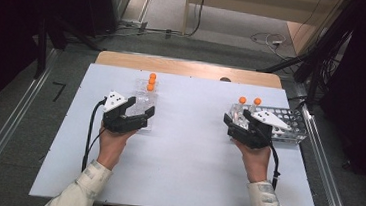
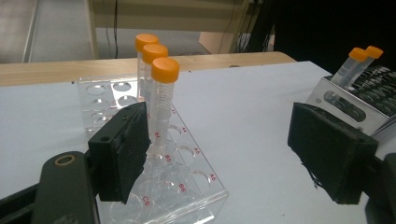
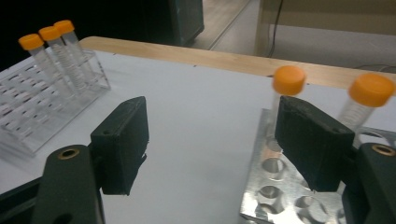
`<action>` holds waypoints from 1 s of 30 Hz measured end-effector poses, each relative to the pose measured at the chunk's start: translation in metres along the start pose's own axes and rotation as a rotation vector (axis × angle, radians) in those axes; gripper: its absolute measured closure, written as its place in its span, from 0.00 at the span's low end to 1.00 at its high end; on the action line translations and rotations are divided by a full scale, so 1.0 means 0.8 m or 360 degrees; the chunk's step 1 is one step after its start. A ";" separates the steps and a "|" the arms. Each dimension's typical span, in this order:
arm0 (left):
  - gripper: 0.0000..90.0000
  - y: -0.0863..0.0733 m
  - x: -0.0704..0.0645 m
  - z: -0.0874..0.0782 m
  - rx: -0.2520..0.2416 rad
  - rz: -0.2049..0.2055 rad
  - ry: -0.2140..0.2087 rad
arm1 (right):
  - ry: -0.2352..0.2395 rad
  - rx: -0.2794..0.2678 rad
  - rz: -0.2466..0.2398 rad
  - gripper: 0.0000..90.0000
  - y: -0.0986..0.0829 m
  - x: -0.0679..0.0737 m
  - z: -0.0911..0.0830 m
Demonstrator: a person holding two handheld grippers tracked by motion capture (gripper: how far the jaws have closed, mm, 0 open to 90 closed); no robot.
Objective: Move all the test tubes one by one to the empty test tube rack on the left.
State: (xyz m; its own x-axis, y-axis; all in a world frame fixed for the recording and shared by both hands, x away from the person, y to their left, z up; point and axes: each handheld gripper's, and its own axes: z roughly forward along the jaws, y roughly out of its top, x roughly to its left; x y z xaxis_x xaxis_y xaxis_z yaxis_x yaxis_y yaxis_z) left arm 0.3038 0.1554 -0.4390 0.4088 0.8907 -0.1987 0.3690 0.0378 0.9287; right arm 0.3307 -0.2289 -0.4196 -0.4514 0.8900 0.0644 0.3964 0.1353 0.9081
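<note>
At the left of the worktop [image 1: 179, 178] we hold the left gripper [image 1: 137, 110] with its jaws wide and empty, set at the near end of the clear rack [image 1: 145, 111]. Three orange-capped tubes [image 1: 151, 81] stand upright in a row at the far end of that rack. In the left gripper view the nearest of the three tubes [image 2: 163, 100] rises just beyond the left jaw, long axis vertical, so it lies ahead of the jaws and toward their left side.

At the right we hold the right gripper [image 1: 235, 121], jaws also wide and empty, at the near left corner of the metal rack [image 1: 289, 127]. Two more capped tubes [image 1: 249, 102] stand in this rack, just beyond the jaws. In the right gripper view the left tube of the pair [image 3: 288, 81] stands directly behind the right jaw, partly covered by it; the other tube [image 3: 369, 95] stands further to the right.

We judge that either gripper must move forward to bracket a tube; each is nearer its own rack.

The gripper views show the clear rack's hole labels and the tubes' vertical posture; the high view shows both racks well apart.
</note>
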 end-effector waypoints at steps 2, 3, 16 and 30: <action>0.23 0.000 0.000 0.001 0.0000 0.0002 -0.0003 | -0.0028 -0.0003 0.0020 0.27 0.000 -0.010 -0.001; 0.23 -0.001 0.000 0.001 0.0002 0.0004 -0.0001 | -0.0037 -0.0004 0.0024 0.27 0.000 -0.013 -0.001; 0.23 -0.003 0.002 0.001 0.0013 0.0014 0.0009 | -0.0221 0.0029 0.0106 0.28 -0.007 -0.059 0.008; 0.24 -0.004 0.002 0.001 0.0011 0.0000 0.0002 | -0.0330 0.0020 0.0173 0.42 -0.013 -0.087 0.035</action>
State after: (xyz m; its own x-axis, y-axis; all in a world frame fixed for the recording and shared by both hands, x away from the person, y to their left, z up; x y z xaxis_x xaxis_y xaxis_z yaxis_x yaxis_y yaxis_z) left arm 0.3036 0.1562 -0.4424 0.4076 0.8914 -0.1982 0.3749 0.0345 0.9264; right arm 0.3800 -0.2798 -0.4453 -0.2320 0.9699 0.0737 0.4439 0.0382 0.8953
